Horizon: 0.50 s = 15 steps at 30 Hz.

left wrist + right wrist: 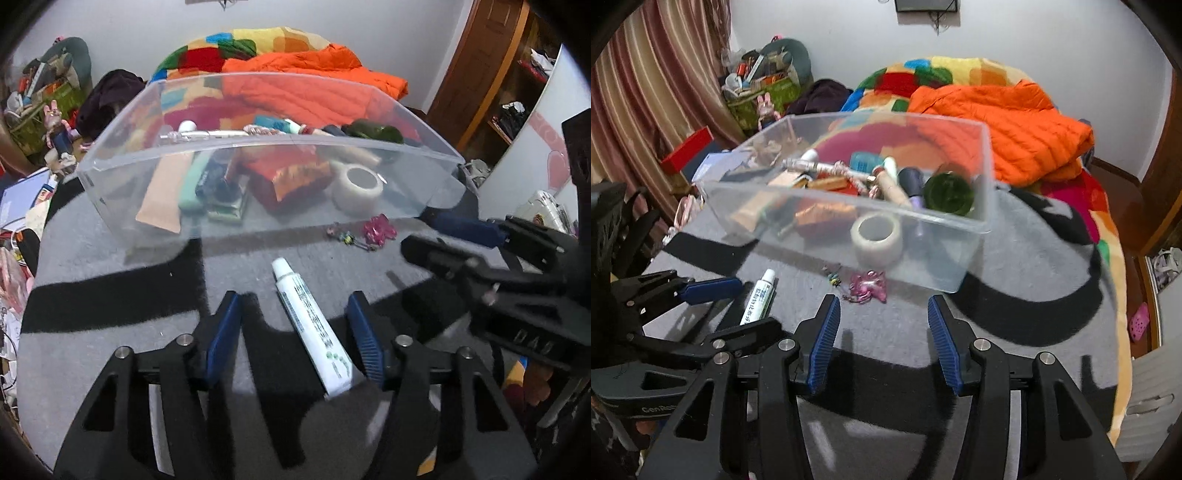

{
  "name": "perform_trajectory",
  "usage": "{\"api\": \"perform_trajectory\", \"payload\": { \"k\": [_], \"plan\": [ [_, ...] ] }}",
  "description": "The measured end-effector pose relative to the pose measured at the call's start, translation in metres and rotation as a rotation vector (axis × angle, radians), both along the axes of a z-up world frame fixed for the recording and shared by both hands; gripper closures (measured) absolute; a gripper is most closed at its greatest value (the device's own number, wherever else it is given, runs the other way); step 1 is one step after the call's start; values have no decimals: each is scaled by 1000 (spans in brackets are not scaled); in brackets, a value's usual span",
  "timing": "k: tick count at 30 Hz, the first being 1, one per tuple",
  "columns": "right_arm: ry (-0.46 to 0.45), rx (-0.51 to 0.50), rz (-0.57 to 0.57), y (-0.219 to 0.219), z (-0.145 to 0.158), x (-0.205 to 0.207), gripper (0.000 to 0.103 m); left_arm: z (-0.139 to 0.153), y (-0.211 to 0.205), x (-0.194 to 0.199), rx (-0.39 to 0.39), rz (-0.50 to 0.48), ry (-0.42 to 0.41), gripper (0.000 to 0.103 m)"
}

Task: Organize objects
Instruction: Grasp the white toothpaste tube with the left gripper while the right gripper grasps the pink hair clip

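Clear bin (pixel 798 218) blocks ahead (blanket (pixel 1015 332) free).

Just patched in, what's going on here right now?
A person with two handheld grippers is tidying small items into the clear plastic bin on the grey blanket. The left gripper is open, its fingers on either side of the white tube, which lies on the blanket, not yet gripped. The right gripper is open and empty, just short of the pink trinket lying outside the bin. The tape roll and other items are already inside.
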State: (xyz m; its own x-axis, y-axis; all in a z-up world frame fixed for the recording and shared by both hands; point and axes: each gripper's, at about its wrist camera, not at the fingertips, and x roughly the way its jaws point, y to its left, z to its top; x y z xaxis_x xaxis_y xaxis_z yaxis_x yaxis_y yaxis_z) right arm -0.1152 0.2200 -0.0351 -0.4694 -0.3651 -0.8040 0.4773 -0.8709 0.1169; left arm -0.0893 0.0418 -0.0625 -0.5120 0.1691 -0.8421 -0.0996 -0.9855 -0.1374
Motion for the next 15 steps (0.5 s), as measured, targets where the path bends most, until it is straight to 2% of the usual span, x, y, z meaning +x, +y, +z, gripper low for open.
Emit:
{"api": "perform_trajectory", "payload": {
  "k": [2, 7, 10, 11, 12, 13, 15],
  "plan": [
    [-13, 6, 9, -6, -5, -3, 57, 0, -2, -2, 5, 4, 6, 65],
    [-38, 32, 28, -21, -16, -12, 57, 0, -16, 1, 27, 15, 18, 87],
    [-23, 52, 23, -27, -20, -14, 57, 1, -23, 7, 25, 24, 28, 87],
    [-12, 60, 22, -28, -20, -13, 60, 2, -24, 9, 20, 27, 31, 87],
    [-7, 63, 25, -29, -20, -13, 72, 2, -26, 12, 18, 28, 34, 87],
    [-5, 67, 31, -30, -19, -11, 77, 2, -27, 14, 19, 31, 36, 87],
    [1, 63, 31, -30, -18, -10, 79, 3, -30, 17, 24, 34, 39, 87]
  ]
}}
